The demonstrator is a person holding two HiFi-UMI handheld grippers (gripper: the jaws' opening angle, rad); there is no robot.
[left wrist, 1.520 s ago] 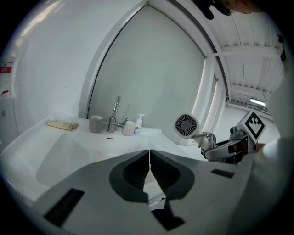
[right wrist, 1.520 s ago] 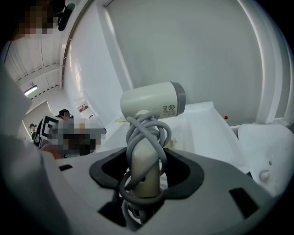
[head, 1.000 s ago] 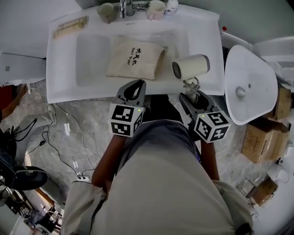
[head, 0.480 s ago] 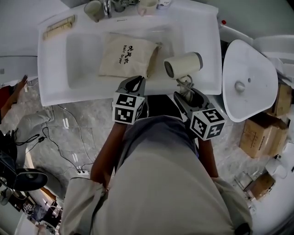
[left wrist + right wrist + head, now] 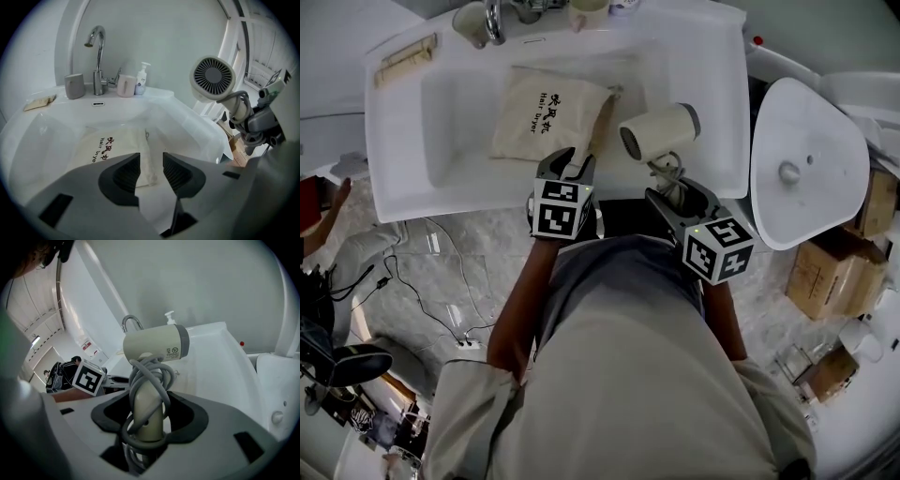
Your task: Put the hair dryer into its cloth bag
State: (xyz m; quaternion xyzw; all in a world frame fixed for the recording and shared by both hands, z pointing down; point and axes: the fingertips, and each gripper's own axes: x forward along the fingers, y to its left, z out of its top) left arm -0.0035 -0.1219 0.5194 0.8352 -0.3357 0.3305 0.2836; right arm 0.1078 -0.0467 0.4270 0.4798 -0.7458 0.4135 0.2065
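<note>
1. Lower centre of the head view: my right gripper point(image 5: 677, 190) has its jaws clamped on the handle of the hair dryer point(image 5: 659, 129). The cord point(image 5: 145, 376) is coiled round that handle, and the barrel is raised over the near right rim of the basin point(image 5: 441, 169).
2. Just left of it, my left gripper point(image 5: 566, 165) has jaws that have just been opening. They stand wide with nothing pressed between them, aimed down at the near edge of the cloth bag point(image 5: 546, 112).
3. Centre frame, the bag lies flat in the basin, printed side up, and the dryer is not yet in it. I judge the step in hand to be the reach for the bag. Next I must pinch one layer at its mouth, seemingly the edge nearest the dryer, and lift it open.
4. Upper frame, a faucet point(image 5: 97, 51), a grey cup point(image 5: 74, 86), a pale cup point(image 5: 125, 86) and a pump bottle point(image 5: 142, 78) line the counter's back ledge.
5. Beyond the basin is a pale stone floor point(image 5: 487, 244), with cables point(image 5: 412, 295) at lower left and cardboard boxes point(image 5: 830, 272) at right.
</note>
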